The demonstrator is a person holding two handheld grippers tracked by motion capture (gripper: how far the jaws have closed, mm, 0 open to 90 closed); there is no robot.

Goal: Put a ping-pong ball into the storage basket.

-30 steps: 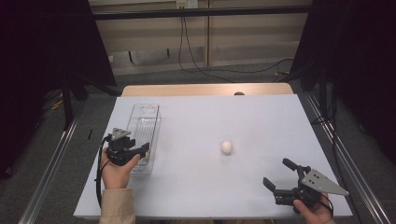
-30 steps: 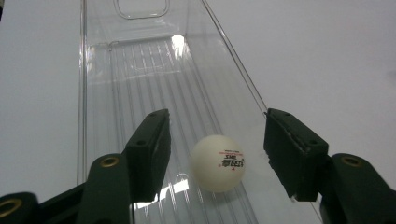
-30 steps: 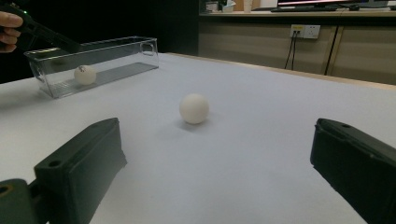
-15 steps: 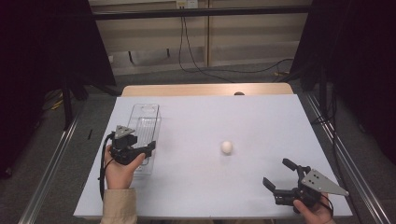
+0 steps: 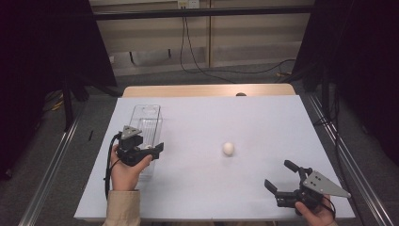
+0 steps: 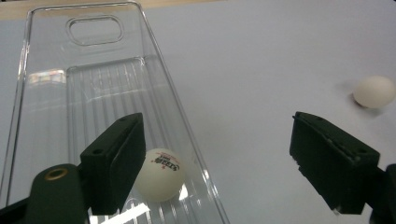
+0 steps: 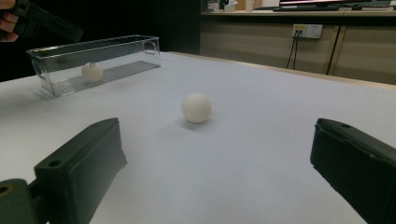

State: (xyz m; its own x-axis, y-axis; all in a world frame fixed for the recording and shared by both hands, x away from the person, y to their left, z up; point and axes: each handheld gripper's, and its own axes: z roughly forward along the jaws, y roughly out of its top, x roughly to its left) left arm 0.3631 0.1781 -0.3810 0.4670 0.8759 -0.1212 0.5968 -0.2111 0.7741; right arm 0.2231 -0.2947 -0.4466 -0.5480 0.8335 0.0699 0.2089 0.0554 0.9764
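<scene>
Your left gripper (image 6: 215,163) stands with jaws apart — they have just been opening — and the ball (image 6: 160,174) it hangs over lies free in the clear tray (image 6: 28,84), near its close end. Your right gripper (image 7: 219,186) is wide open, holding nothing; the second ball (image 7: 196,107) rests on the table (image 5: 263,117) ahead of it.

Risk: a hasty approach could nudge that ball and send it rolling — nothing blocks it.

The left gripper view shows the print on the trayed ball; the high view does not.

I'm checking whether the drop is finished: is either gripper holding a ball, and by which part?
Neither. The left gripper, jaws just opened, is clear of the ball in the clear tray; the right gripper is open.
</scene>
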